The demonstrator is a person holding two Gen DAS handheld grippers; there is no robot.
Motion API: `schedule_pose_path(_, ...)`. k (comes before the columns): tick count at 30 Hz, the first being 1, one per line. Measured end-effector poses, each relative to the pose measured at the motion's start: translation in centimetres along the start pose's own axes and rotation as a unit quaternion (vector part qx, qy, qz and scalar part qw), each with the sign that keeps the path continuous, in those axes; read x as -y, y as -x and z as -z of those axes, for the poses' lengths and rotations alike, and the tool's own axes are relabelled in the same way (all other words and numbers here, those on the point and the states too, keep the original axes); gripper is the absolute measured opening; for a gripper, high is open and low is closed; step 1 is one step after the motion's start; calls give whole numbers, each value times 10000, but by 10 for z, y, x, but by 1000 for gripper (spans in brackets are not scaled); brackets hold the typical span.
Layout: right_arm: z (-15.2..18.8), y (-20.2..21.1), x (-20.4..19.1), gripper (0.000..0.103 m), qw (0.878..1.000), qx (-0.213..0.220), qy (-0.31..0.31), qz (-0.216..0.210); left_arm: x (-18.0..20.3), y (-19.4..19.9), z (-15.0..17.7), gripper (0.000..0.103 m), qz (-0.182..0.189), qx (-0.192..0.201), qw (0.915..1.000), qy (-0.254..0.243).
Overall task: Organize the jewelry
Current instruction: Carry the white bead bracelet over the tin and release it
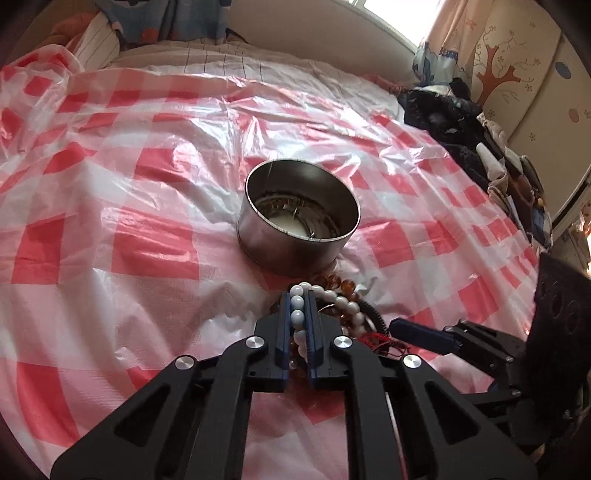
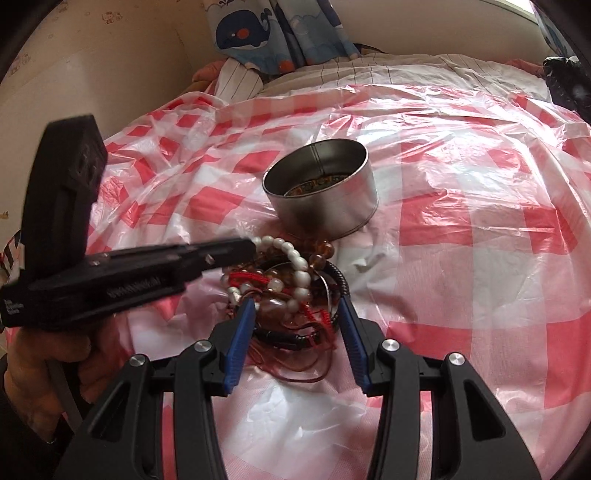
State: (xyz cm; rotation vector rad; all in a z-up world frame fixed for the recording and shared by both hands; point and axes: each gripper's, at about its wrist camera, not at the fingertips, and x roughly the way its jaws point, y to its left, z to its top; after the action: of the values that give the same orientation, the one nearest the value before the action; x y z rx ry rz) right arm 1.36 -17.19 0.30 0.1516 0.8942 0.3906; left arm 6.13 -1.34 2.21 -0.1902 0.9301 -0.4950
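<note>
A round metal tin (image 1: 299, 214) stands open on the red-and-white checked plastic sheet, with some beads inside; it also shows in the right wrist view (image 2: 325, 194). A tangled pile of bracelets (image 2: 295, 291) lies just in front of it: white beads, amber beads, red cords, black bands. My left gripper (image 1: 297, 295) is shut on the white bead bracelet (image 1: 298, 314) at the pile's near edge, and it shows from the side in the right wrist view (image 2: 247, 245). My right gripper (image 2: 297, 302) is open, its blue fingers straddling the pile.
The checked sheet (image 1: 147, 221) covers a bed. Dark clothes and bags (image 1: 480, 147) are heaped at the right edge. Striped bedding and whale-print fabric (image 2: 277, 33) lie at the far end by the wall. A hand (image 2: 55, 354) holds the left gripper.
</note>
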Motion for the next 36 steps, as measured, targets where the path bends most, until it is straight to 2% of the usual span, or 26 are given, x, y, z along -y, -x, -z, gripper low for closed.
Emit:
schedule_pose_path(4,1,-1,-2,46,10000,-41,49,52,-2,25,-7,7,423,319,9984,180)
schedule_pose_path(8,1,0,-2,46,10000,-24,48,13,0,45,-13,7,893,677,9933,297)
schedule_pose_path(10,1,2,-3,46,10000,0,88,9,0,56,-15,7,990,868,9909,269)
schedule_pose_path(16,1,-3,-1,46,9996,-113,150,231,-7,62,-16,7,836,924,9916,344)
schedule_pose_path(19,3,-4,2,40,9994,-228,114,237,-8,62,-16,7,783,920,9921,347)
schedule_pose_path(22,3,0,4,27,9993,-198,147,285,-8,63,-15,7,740,924,9925,311)
schedule_pose_path(26,2,3,8,3,9996,-137,52,234,-9,61,-15,7,692,888,9931,320)
schedule_pose_path(32,-4,20,7,2,9996,244,-24,115,-11,58,-14,7,631,870,9936,342)
schedule_pose_path(36,-11,40,19,2,9953,713,-424,-502,-10,57,-14,7,615,846,9940,327)
